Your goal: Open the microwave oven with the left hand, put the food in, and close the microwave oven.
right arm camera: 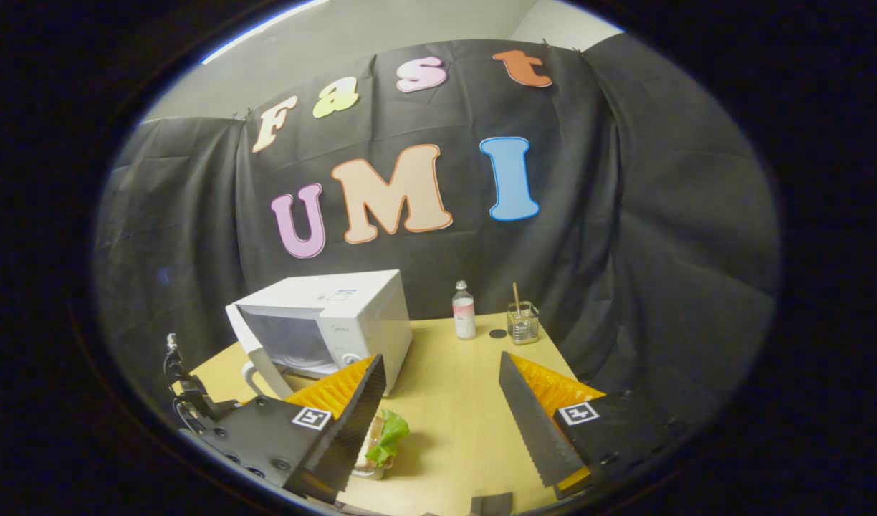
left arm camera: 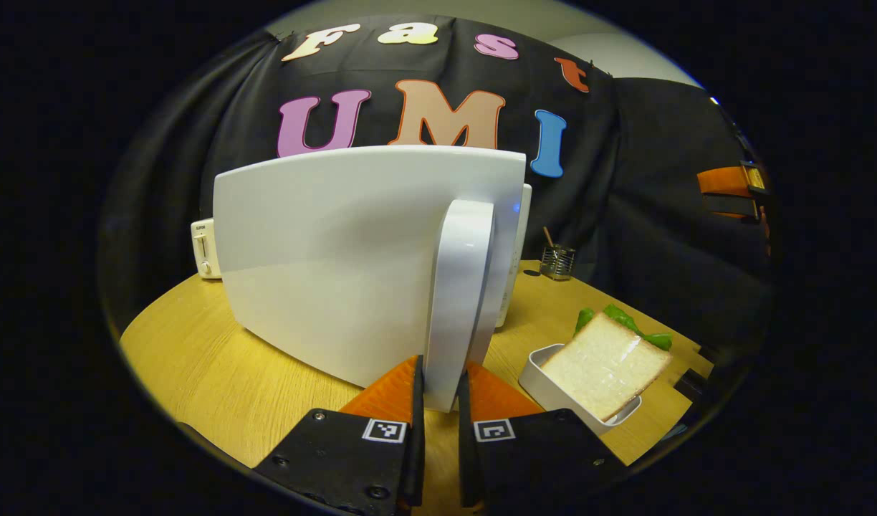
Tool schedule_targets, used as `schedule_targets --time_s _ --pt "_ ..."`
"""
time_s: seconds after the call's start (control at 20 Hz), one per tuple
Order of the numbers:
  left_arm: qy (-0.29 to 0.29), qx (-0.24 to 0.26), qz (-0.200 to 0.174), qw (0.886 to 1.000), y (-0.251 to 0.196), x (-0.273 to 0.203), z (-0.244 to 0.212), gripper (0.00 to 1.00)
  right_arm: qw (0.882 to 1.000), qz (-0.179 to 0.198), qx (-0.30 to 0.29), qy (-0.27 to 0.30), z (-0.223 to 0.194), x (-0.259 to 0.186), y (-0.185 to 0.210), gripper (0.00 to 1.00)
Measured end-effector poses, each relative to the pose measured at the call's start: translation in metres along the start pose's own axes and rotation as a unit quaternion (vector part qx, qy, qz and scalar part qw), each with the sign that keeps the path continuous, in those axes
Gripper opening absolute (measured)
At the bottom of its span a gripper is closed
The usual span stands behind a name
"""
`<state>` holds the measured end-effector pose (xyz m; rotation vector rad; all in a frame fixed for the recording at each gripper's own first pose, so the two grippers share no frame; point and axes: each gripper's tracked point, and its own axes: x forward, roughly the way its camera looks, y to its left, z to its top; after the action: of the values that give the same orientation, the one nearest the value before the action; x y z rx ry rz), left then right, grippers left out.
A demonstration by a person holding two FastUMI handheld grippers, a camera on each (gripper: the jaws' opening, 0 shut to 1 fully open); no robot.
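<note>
Dim warm overhead light, soft shadows, sharp focus, strong fisheye edge bending.

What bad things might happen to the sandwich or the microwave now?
1. The left tongs pinch only the low tip of the door handle, so they might slip off as the door swings.
2. The sandwich sits tilted on its small white tray, close to the door; a wide swing might bump it.
3. The right tongs hang open with the sandwich off to one side, so a grab might miss.
</note>
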<state>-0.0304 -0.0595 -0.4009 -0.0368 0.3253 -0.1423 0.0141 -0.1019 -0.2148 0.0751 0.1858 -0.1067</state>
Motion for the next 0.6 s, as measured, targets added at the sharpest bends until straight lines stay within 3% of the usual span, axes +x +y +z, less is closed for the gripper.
schedule_targets --time_s 0.2,0.25,0.45,0.5,0.55,0.6 --pt "0.007 -0.02 0.017 1.0 0.016 -0.021 -0.007 0.29 1.0 0.005 -0.005 -0.002 0.001 -0.002 0.009 0.98" --pt "0.01 -0.032 0.021 0.999 0.02 -0.029 -0.008 0.33 1.0 0.01 -0.005 -0.002 0.0 -0.003 0.012 0.92" --pt "0.012 -0.029 0.055 0.998 0.049 -0.055 -0.016 0.6 1.0 0.015 -0.013 -0.008 0.003 -0.006 0.021 0.92" --pt "0.013 -0.022 0.064 0.998 0.056 -0.06 -0.018 0.72 1.0 0.017 -0.013 -0.009 0.004 -0.006 0.023 0.92" --pt "0.009 -0.019 0.076 0.997 0.064 -0.066 -0.018 0.74 1.0 0.02 -0.013 -0.009 0.003 -0.006 0.026 0.92" --pt "0.01 -0.018 0.088 0.996 0.072 -0.072 -0.02 0.83 1.0 0.022 -0.012 -0.008 0.002 -0.006 0.029 0.92"
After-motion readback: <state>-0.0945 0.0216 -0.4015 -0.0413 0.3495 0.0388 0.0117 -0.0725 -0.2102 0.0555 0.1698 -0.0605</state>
